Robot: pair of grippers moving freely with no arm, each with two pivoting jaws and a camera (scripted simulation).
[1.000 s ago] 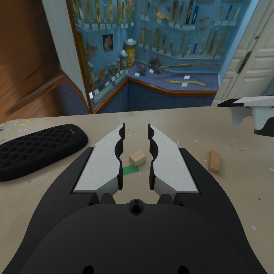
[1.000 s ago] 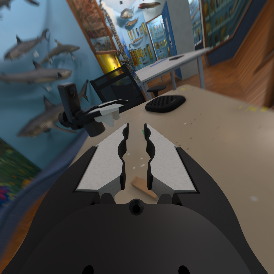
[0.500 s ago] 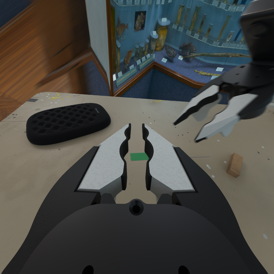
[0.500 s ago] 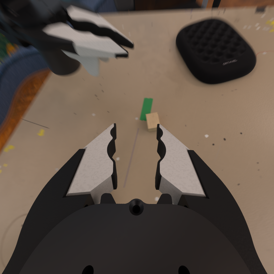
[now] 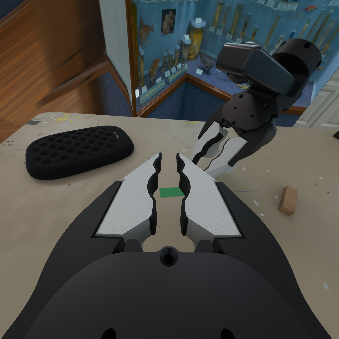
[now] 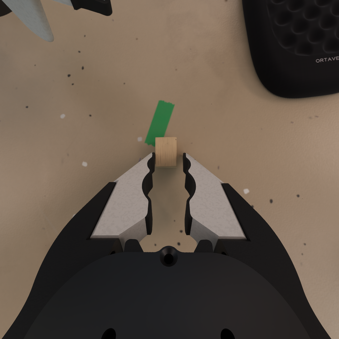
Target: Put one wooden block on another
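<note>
Over the last half second the right gripper (image 6: 168, 153) has dropped from a slanted look across the surface (image 6: 238, 146) to a view almost straight down, and its fingertips now flank the pale wooden block (image 6: 165, 151), which earlier lay just ahead of the right-hand finger. The left gripper (image 5: 168, 156) has barely shifted.

In the left wrist view, a black dimpled wrist rest (image 5: 78, 150) lies far left, well apart from everything else. In the middle the left gripper's fingers are slightly spread with nothing between them but a strip of green tape (image 5: 170, 192) on the beige, paint-flecked surface. Its right-hand finger hides the right gripper's tips and the pale block, so contact cannot be judged from here. To the right a darker tan wooden block (image 5: 287, 202) lies alone, well apart from both grippers.

In the right wrist view, the left gripper's finger shows at the upper left corner. The green tape runs up and away from the pale block, whose far left corner overlaps the tape's near end. The block is small, light, with fine straight grain, and sits on the surface. The right gripper's fingers are spread: the left-hand tip seems to touch the block's side, while a narrow gap remains on the right. The wrist rest fills the upper right corner.
</note>
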